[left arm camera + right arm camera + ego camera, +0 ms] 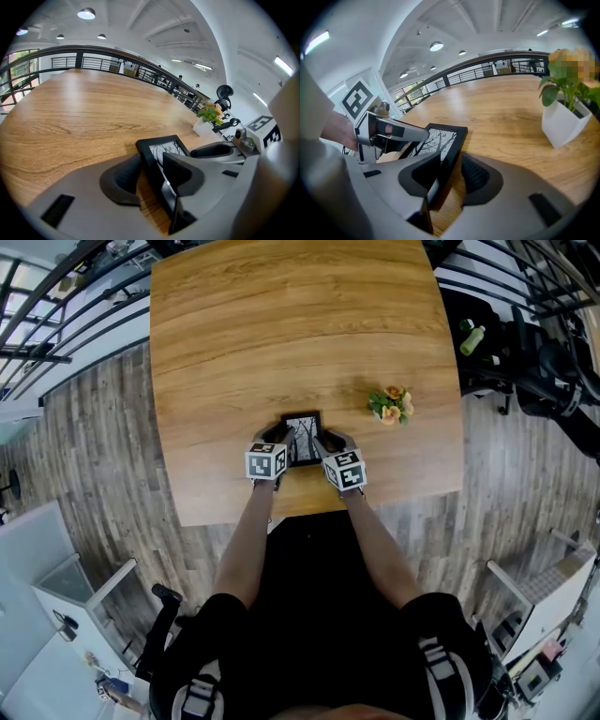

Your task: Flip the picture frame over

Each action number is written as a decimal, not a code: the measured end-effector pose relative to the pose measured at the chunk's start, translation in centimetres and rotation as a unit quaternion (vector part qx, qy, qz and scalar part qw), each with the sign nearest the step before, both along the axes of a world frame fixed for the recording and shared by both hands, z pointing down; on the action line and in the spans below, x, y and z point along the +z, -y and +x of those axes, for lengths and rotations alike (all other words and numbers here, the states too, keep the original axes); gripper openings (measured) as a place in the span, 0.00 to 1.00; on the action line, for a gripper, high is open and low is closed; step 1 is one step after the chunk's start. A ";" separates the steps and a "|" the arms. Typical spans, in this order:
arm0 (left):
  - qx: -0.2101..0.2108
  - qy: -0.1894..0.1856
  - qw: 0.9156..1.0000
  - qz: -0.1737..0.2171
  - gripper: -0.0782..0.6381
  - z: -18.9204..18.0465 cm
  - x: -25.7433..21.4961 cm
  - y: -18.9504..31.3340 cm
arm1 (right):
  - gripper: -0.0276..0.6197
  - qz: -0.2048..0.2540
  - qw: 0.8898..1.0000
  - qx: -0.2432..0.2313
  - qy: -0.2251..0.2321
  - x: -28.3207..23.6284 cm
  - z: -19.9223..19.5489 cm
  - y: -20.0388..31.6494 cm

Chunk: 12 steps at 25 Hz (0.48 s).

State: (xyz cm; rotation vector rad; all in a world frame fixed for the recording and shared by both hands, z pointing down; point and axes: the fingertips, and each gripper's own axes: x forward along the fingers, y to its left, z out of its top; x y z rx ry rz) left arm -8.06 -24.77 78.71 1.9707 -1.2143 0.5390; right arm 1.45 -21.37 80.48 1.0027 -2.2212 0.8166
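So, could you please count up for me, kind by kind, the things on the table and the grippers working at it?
Picture frame: 1
Potted plant: 1
Grippers: 2 (left gripper, right gripper)
Total: 4

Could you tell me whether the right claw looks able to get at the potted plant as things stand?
Probably yes. The right claw straddles an edge of the picture frame with its pads apparently loose, and only bare table lies between it and the potted plant.
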 end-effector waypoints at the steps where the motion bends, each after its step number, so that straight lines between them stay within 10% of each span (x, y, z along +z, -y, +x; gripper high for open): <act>1: -0.001 0.005 1.000 0.004 0.34 -0.1 -0.1 0.0 | 0.28 -0.002 1.000 0.002 0.002 0.0 0.1 0.1; 12: -0.011 0.009 0.999 0.030 0.34 -1.2 -1.9 -0.2 | 0.28 0.002 1.000 0.010 0.014 -1.2 0.5 -0.7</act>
